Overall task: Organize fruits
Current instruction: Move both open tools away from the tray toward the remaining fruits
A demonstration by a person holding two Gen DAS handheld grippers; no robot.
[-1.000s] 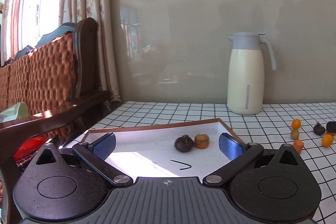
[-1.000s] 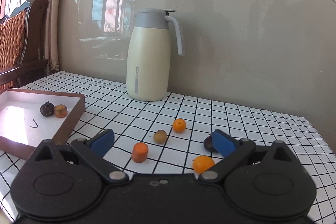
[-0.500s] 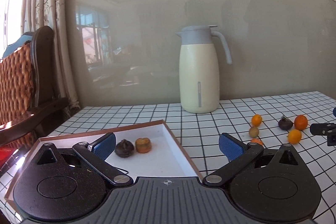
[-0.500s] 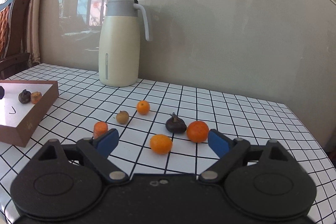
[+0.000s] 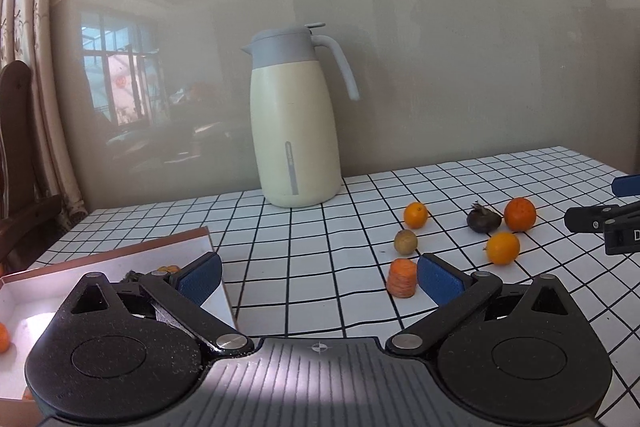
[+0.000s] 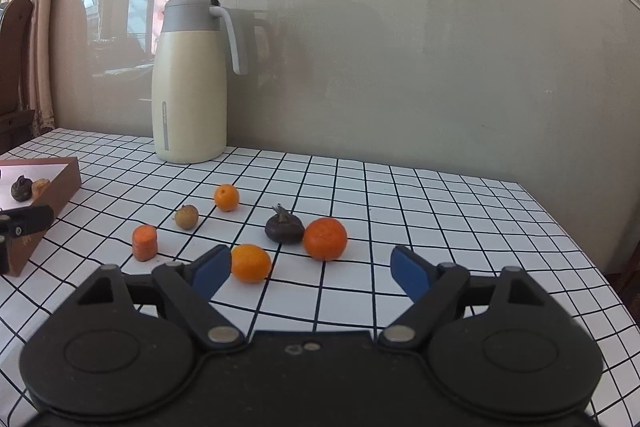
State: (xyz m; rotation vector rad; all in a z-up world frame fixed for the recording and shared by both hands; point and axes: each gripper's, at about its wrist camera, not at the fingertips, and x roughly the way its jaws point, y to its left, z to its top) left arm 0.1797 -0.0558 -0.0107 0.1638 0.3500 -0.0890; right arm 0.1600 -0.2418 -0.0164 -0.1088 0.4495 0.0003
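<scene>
At the far left we find the box [image 6: 60, 179], a shallow brown tray with a white floor, already holding a dark fruit [image 6: 21, 188] and an orange-brown piece [image 6: 40, 187] side by side; the left-wrist view shows a further orange fruit [image 5: 3, 338] at its near-left edge. We hold the left gripper [image 5: 318, 277] wide open and empty, its left pad over the box corner and its right pad just beside the carrot piece [image 5: 402, 277], without contact that we can confirm. Behind stands the cream jug [image 6: 190, 83]; the vertical marking on its body is too small to read. The loose fruits lie on the checked tablecloth [image 6: 440, 227]: the carrot piece, a small brown fruit [image 6: 186, 216], a small orange [image 6: 226, 197], a near orange [image 6: 251, 263], a dark mangosteen-like fruit [image 6: 284, 227] and a larger mandarin [image 6: 325, 239], the last two touching or nearly so. We hold the right gripper [image 6: 310, 269] above the cloth with its jaws closing from a wide setting; nothing is gripped, and the near orange sits just beside the left pad. We judge the step in hand to be the approach for the next pick. The next move calls for centring one fruit between the pads, lowering, then closing gently, since round fruit may roll. The only other writing is a partial "D" on the right gripper's body in the left-wrist view, and faint marks on the box wall that we cannot read.
</scene>
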